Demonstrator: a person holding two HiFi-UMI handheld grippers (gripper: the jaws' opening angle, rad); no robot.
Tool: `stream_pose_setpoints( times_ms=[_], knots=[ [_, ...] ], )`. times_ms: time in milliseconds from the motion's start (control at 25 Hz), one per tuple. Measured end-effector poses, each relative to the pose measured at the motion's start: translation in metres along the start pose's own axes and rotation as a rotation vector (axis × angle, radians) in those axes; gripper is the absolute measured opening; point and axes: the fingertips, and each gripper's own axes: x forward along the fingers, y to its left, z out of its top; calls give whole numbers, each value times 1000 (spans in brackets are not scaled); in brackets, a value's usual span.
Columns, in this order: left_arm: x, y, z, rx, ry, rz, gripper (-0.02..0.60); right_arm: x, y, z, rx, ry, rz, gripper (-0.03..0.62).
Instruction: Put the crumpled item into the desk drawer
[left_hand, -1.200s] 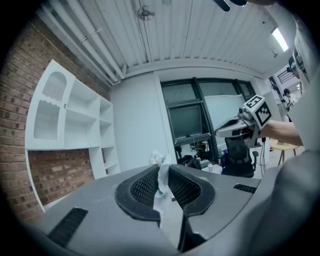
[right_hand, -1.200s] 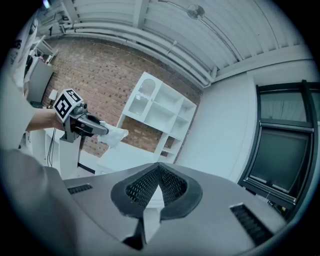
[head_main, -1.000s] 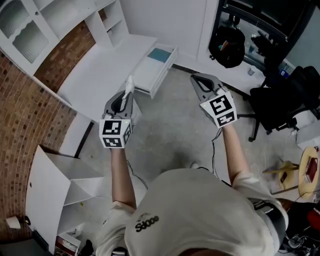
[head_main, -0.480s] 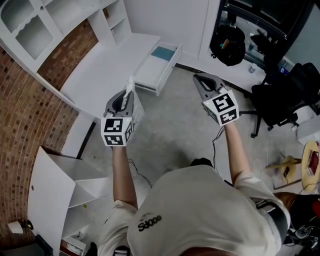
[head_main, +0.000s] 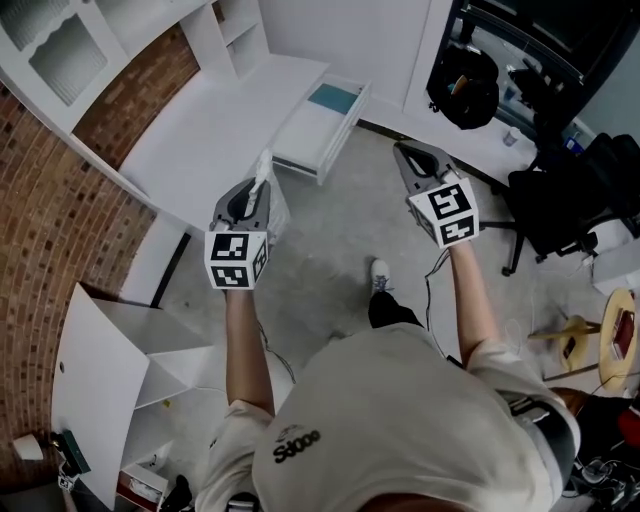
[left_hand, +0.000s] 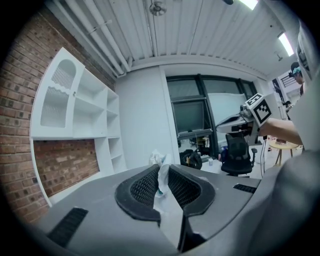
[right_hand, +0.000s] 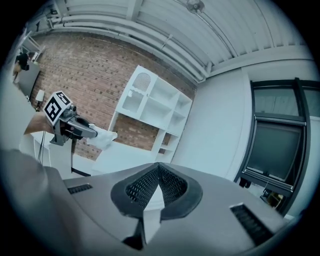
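Observation:
The crumpled white item (head_main: 264, 172) is pinched in my left gripper (head_main: 258, 186), held over the floor near the white desk (head_main: 215, 125). In the left gripper view it (left_hand: 161, 176) stands up between the ribbed pads (left_hand: 145, 187) of the left gripper (left_hand: 161, 170). The desk drawer (head_main: 305, 135) is pulled out, with a teal thing (head_main: 333, 97) at its back. My right gripper (head_main: 403, 152) hovers to the drawer's right, shut with nothing in it (right_hand: 158, 167). The right gripper view also shows the left gripper (right_hand: 75, 127) and the item (right_hand: 102, 137).
White shelving (head_main: 120, 30) rises over the desk against a brick wall (head_main: 60, 210). A black office chair (head_main: 560, 210) and a black bag (head_main: 462, 85) stand at the right. An open white cabinet (head_main: 110, 370) is at the lower left. The person's shoe (head_main: 380, 275) is on the grey floor.
The person has stepped toward the desk: a foot now shows ahead, and the desk and drawer sit slightly further right in view. Both grippers keep their pose and grip.

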Motion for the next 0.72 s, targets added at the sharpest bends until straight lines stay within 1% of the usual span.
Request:
stream_pose_setpoints(
  times_ms=[160, 320, 400, 560, 720],
  knots=[
    [17, 13, 3, 15, 10, 19, 60, 25, -9, -3, 4, -7, 23, 3],
    [50, 28, 9, 16, 7, 40, 60, 58, -31, -10, -10, -11, 37, 3],
    [73, 33, 13, 14, 7, 47, 60, 75, -47, -15, -9, -13, 47, 3],
    [127, 39, 26, 45, -2, 55, 61, 114, -87, -26, -16, -8, 68, 3],
    [182, 45, 38, 33, 9, 83, 61, 152, -133, -42, -2, -9, 90, 3]
  ],
)
